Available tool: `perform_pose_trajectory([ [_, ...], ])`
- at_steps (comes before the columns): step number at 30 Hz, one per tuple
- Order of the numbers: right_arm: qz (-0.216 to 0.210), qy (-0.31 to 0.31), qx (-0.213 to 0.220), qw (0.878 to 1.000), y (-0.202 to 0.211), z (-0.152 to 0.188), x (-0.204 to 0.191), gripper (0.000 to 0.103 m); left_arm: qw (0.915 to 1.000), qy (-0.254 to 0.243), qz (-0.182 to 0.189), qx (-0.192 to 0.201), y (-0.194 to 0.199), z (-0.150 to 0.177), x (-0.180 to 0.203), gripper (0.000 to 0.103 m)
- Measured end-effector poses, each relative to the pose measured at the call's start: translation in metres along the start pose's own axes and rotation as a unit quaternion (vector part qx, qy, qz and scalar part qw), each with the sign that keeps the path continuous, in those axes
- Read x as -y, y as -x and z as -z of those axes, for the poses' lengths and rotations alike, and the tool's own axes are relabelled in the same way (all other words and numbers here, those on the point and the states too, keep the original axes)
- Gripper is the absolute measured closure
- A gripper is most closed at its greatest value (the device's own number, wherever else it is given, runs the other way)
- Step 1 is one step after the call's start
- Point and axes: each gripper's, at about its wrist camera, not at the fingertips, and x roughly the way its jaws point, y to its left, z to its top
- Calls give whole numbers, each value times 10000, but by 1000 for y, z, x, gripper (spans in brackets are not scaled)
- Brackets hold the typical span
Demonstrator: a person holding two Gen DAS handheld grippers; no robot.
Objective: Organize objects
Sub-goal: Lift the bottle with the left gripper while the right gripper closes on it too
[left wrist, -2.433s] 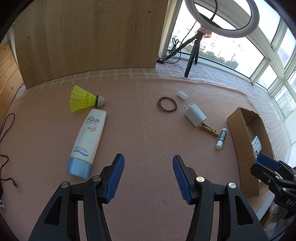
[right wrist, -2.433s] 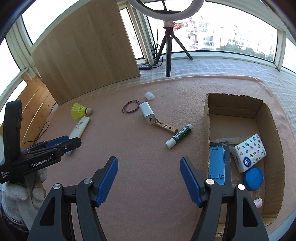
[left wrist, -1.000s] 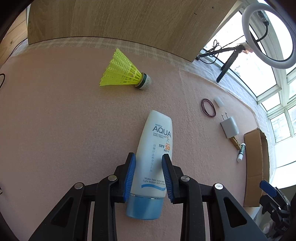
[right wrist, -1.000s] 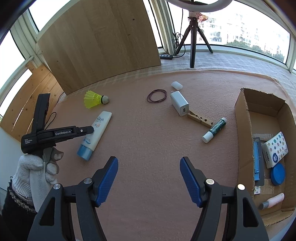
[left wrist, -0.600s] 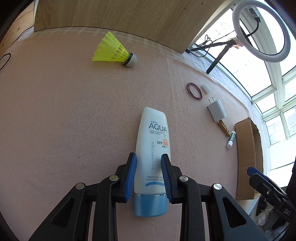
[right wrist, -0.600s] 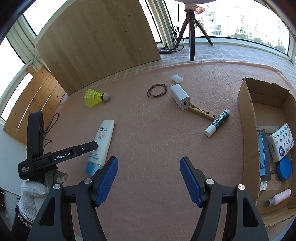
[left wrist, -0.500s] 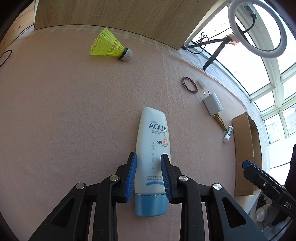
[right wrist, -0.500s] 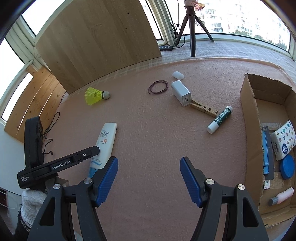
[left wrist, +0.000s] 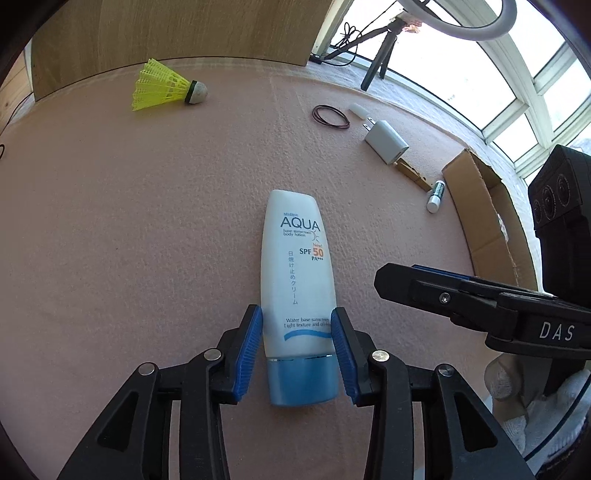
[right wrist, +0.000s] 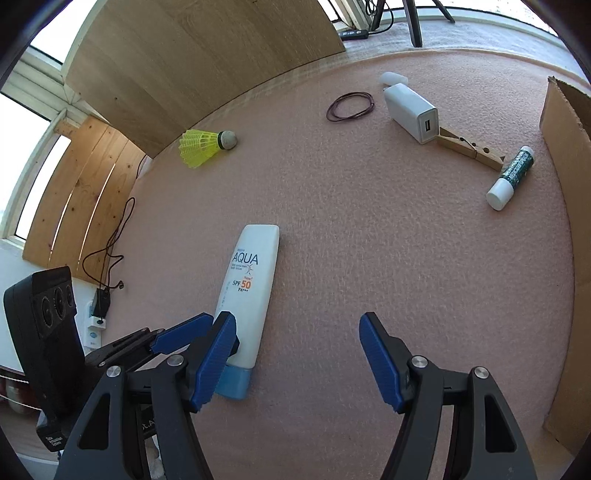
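On pink mat [left wrist: 147, 221] | sunscreen tube [left wrist: 297, 273] between left gripper [left wrist: 297, 343] jaws, just opening

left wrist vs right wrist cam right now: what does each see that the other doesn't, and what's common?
Left wrist only: the ring light on its tripod, and the gloved hand under the right gripper.

Right wrist only: the slatted wooden panel and a plugged-in black cable off the mat's edge.

Both: the sunscreen tube lying between the left gripper's pads, whose jaws have just been opening, the shuttlecock, rubber bands, charger, clothespin, lip balm, cardboard box.
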Motion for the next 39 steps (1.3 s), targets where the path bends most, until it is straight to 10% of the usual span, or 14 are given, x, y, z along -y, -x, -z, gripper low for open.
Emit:
perform_pose_trajectory([
  [15, -278, -22, -304, 9991, -31, -7, -11, 38, 9996, -64, 248, -151, -6, -1, -3, 55],
  [29, -499, 96, -463, 9976, -39, -5, -20, 67, 9995, 43, 295, -138, -13, -3, 2, 55],
  [39, -390, 111, -219, 9989, -14, -6, -12, 67, 9993, -151, 347, 2, -11, -1, 29, 57],
])
